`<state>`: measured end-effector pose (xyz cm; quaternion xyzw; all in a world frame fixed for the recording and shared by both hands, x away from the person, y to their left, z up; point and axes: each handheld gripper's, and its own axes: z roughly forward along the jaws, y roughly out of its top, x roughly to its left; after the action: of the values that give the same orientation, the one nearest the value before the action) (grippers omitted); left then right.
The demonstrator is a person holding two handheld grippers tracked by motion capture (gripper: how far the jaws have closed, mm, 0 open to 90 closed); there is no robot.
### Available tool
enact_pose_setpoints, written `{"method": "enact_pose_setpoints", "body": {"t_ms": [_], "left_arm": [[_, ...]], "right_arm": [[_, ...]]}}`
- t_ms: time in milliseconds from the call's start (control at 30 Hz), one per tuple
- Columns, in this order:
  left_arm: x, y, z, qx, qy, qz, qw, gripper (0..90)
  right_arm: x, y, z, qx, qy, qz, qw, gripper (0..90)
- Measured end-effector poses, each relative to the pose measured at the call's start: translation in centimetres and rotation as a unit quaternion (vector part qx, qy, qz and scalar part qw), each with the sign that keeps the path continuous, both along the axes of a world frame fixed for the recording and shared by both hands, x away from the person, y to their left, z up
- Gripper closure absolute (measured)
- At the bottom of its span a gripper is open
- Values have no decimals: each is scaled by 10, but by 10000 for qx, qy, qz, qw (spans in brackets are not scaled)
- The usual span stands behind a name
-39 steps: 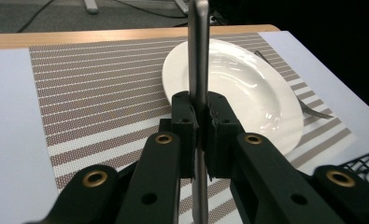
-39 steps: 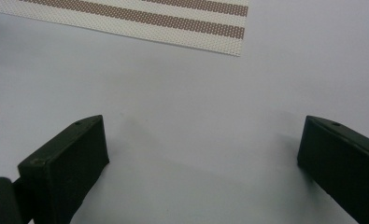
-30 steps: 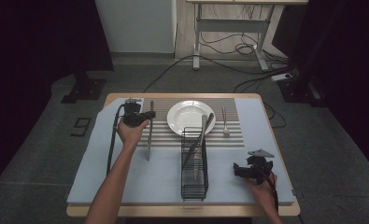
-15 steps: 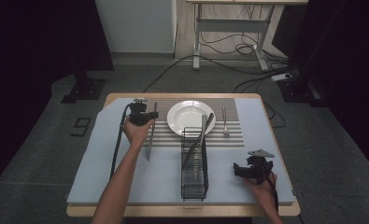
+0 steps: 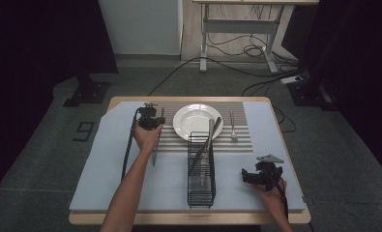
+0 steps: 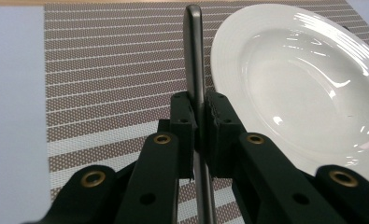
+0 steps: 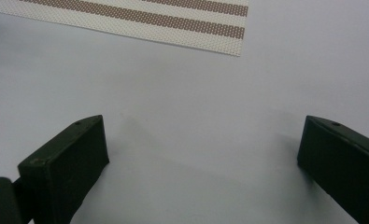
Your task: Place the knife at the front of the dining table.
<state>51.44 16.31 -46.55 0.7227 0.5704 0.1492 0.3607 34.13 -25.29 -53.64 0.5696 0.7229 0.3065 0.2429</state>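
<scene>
My left gripper is shut on a long grey metal knife, just left of the white plate. In the left gripper view the knife runs upright between the pads of that gripper, low over the striped placemat, with the plate to its right. My right gripper rests near the table's front right corner. Its jaws stand wide open over bare blue cloth with nothing between them.
A black wire rack stands at the table's front centre with long utensils leaning in it. A fork lies on the placemat right of the plate. A blue cloth covers the table.
My left hand has carried the knife to the right, closer to the plate, and a little lower. The right hand has stayed put.
</scene>
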Motion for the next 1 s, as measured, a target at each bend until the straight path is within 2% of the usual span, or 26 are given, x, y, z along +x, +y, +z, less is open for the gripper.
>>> {"method": "enact_pose_setpoints", "body": {"t_ms": [133,233,433,700,1000], "left_arm": [[4,1,-5,-9,78,80,9999,824],[10,2,-13,-50,209,142,9997,823],[16,-2,-25,-65,363,144,9992,827],[25,-5,-46,-90,669,213,9975,828],[27,-5,-46,-117,633,234,9977,840]], "right_arm": [[0,0,0,3,-4,-2,10000,13],[0,0,0,7,-3,-1,10000,12],[0,0,0,1,2,-1,10000,12],[0,0,0,4,-3,-2,10000,12],[0,0,0,8,-2,0,10000,12]]}}
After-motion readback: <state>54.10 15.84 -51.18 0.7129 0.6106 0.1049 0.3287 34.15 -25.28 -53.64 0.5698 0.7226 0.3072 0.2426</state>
